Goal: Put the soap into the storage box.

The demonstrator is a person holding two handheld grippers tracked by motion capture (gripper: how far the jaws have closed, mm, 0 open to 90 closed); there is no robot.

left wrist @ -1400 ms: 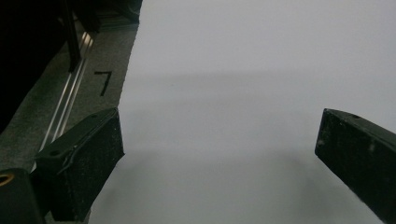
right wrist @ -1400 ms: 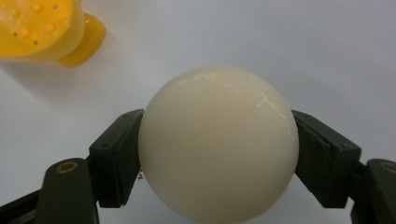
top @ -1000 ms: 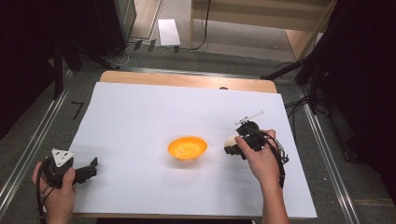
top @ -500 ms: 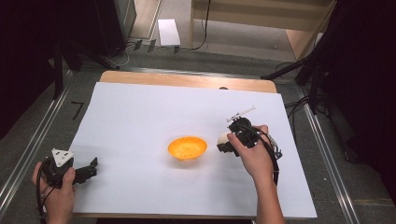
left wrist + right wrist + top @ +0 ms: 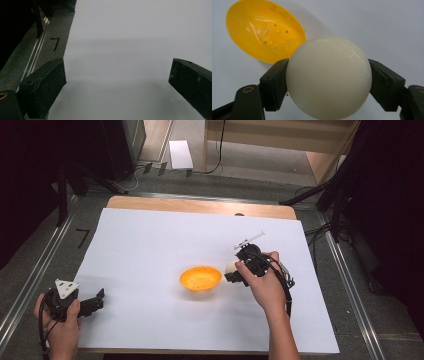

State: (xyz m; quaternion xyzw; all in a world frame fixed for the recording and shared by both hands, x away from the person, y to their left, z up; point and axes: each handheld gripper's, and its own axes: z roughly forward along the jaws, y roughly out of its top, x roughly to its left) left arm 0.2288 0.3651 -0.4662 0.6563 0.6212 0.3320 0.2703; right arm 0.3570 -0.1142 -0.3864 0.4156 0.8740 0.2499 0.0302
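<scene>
My right claw (image 5: 233, 272) is gripping a smooth cream-white ball (image 5: 329, 77), one black jaw pressing each side, and I am holding it just beside the right rim of the shallow glossy orange plastic bowl with small holes (image 5: 200, 278) sitting mid-bench on the white paper sheet (image 5: 150, 245). My left claw (image 5: 98, 300) is resting near the sheet's front left corner, jaws gaping wide and holding nothing.
</scene>
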